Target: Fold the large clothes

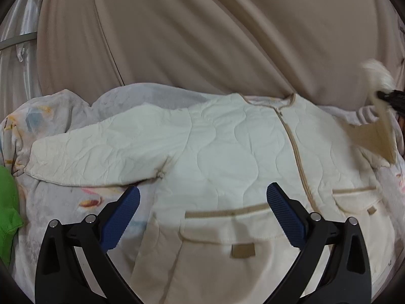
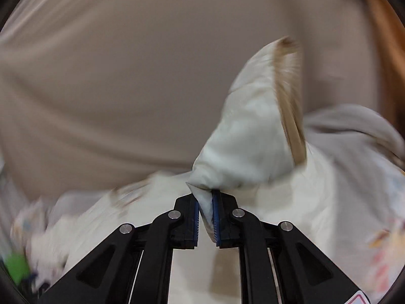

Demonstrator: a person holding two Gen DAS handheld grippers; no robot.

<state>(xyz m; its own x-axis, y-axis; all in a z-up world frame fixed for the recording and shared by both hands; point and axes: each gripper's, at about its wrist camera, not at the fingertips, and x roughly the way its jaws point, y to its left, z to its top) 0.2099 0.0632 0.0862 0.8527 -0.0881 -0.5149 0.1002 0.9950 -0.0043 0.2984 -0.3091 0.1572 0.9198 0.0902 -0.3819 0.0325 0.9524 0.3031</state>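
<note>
A cream quilted jacket (image 1: 227, 157) with tan zip and pocket trim lies face up on a pale printed blanket (image 1: 50, 202). Its left sleeve (image 1: 101, 154) is spread out to the left. My left gripper (image 1: 202, 197) is open and empty, hovering over the jacket's lower left front near a pocket (image 1: 227, 230). My right gripper (image 2: 205, 197) is shut on the jacket's right sleeve (image 2: 248, 136) and holds it lifted; the cuff with tan trim stands up. That raised sleeve and the right gripper show blurred at the right edge of the left wrist view (image 1: 379, 126).
A beige sheet or curtain (image 1: 202, 38) fills the background behind the bed. A green cloth (image 1: 7, 215) lies at the left edge. A clear plastic cover (image 1: 15, 50) is at far left. The right wrist view is motion-blurred.
</note>
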